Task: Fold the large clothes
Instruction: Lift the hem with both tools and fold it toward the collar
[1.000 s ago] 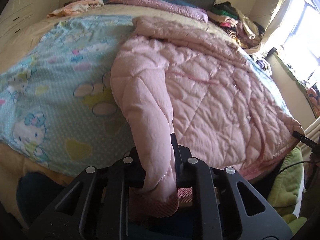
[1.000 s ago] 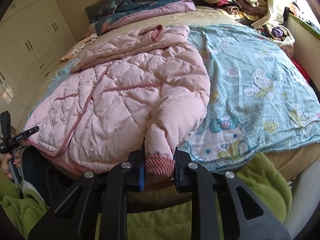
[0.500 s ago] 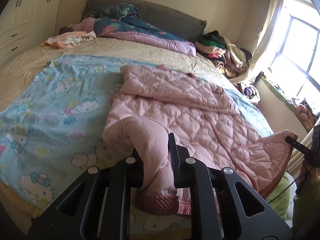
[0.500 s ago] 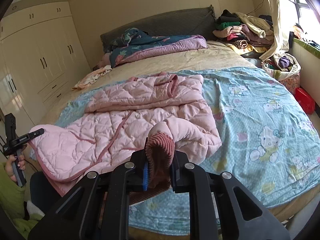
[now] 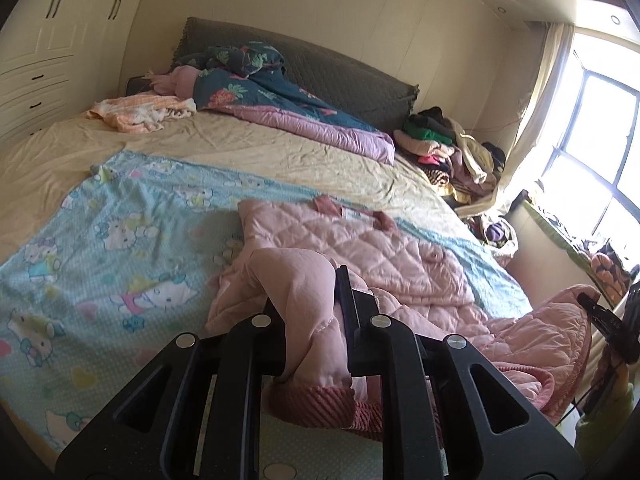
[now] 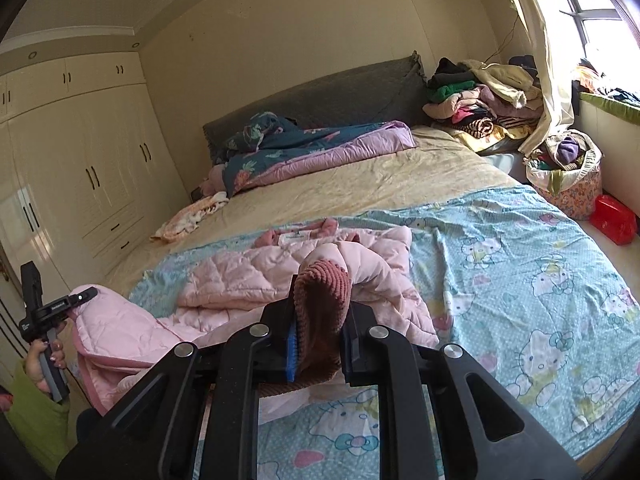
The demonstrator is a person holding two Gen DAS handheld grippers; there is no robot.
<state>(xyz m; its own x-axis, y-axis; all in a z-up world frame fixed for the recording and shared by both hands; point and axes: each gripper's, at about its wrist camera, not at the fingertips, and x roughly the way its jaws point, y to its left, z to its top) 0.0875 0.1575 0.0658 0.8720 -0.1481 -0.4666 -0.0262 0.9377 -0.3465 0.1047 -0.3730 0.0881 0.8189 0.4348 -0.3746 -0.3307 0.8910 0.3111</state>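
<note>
Now the pink quilted padded jacket (image 5: pixel 360 252) has been lifted by its ribbed cuffs (image 6: pixel 320 300), each pinched in a hand-held gripper (image 5: pixel 310 332), and carried toward the collar.

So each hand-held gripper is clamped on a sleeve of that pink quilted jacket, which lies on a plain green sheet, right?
Not quite: the sheet is light blue with cartoon cats, as the right wrist view shows. The rest holds: the left hand-held gripper and the right hand-held gripper each clamp a sleeve of the pink quilted jacket.

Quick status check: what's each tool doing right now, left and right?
Left tool: closed on a sleeve of the pink quilted jacket.
Right tool: closed on the other sleeve's ribbed cuff.
</note>
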